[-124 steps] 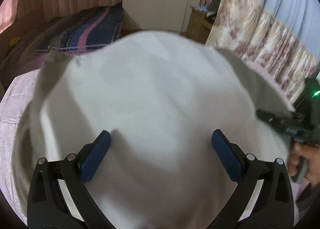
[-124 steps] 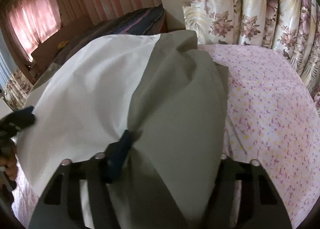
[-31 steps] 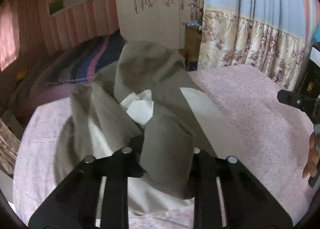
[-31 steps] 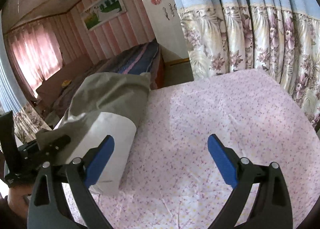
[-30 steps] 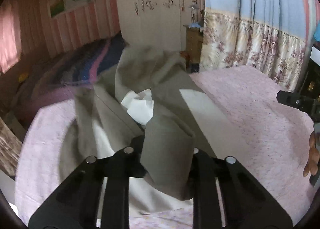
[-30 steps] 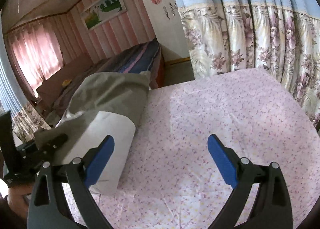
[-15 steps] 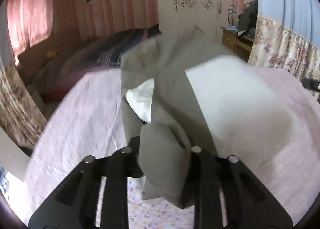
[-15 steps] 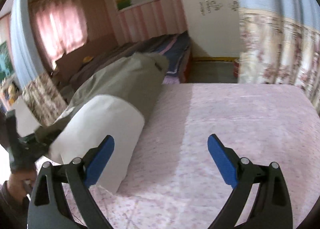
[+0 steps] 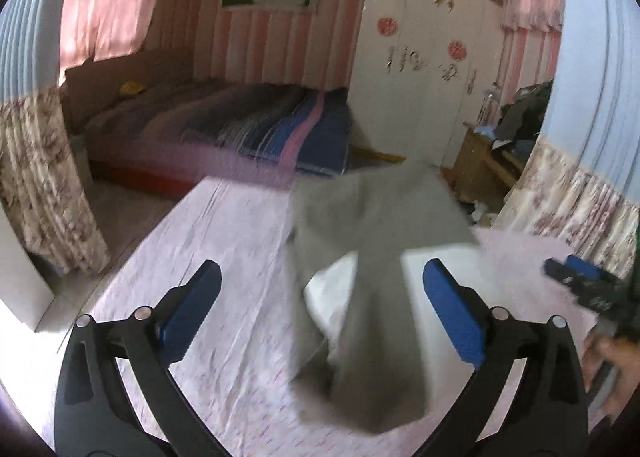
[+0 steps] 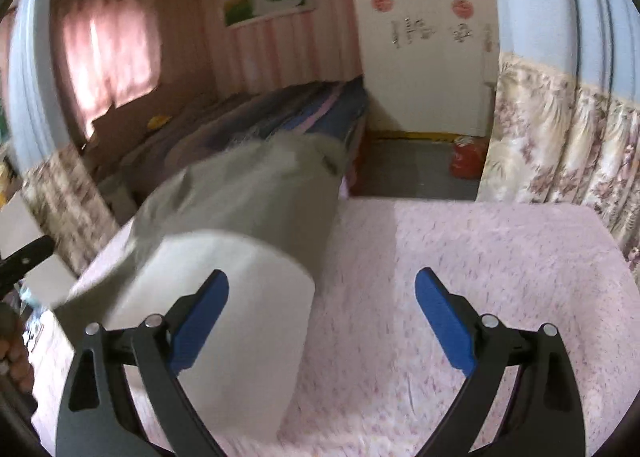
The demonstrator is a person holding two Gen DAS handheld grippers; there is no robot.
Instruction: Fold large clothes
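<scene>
Garment (image 9: 376, 257) | bundled, long axis running away from fingers (image 9: 188, 309)

A flat surface covered in a pale pink sheet with a tiny floral print (image 9: 224, 257) carries one thing: a grey-green garment with a white lining (image 9: 376, 241), bunched and partly folded. It reaches from the near edge to the far edge, blurred in both views.
</scene>
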